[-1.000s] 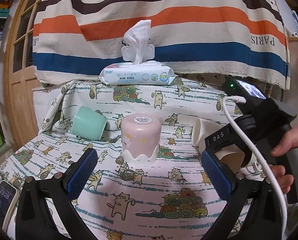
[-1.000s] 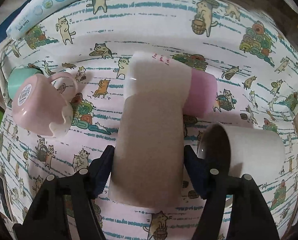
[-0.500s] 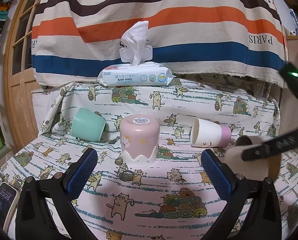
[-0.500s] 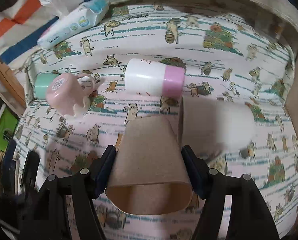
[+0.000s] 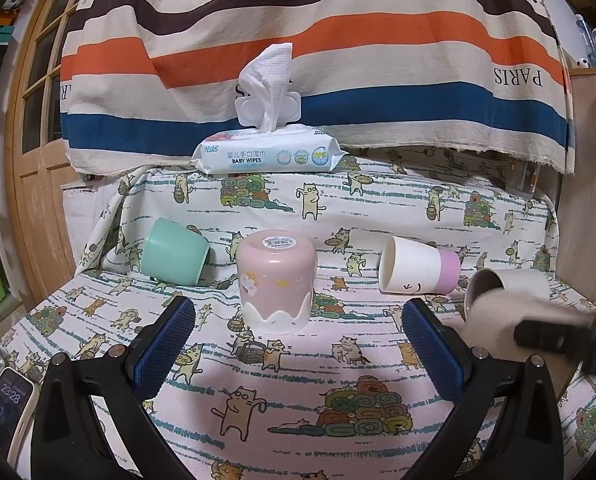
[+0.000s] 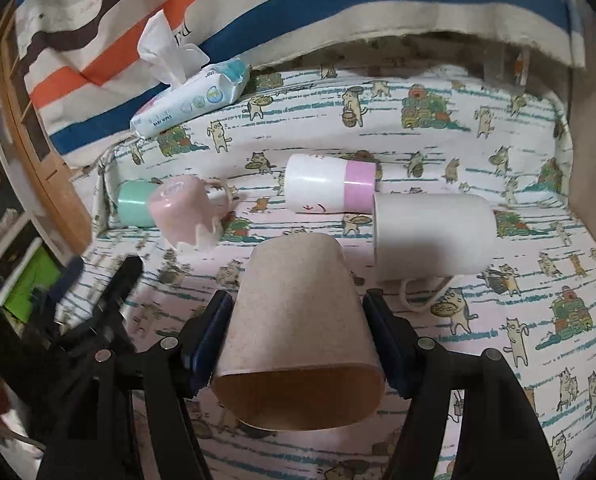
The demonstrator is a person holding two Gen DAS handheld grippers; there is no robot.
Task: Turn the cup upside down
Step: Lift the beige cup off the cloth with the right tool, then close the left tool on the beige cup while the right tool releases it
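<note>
Brown paper cup [image 6: 298, 332] clamped in my right claw [image 6: 298, 338], mouth toward camera, near the white mug [image 6: 433, 232]. Left claw [image 5: 298, 344] spread wide, holding nothing.

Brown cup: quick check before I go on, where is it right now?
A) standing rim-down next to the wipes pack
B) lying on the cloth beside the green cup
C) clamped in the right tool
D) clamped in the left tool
C: in the right wrist view the brown cup sits squeezed between the right tool's two fingers, its open mouth toward the camera.
</note>
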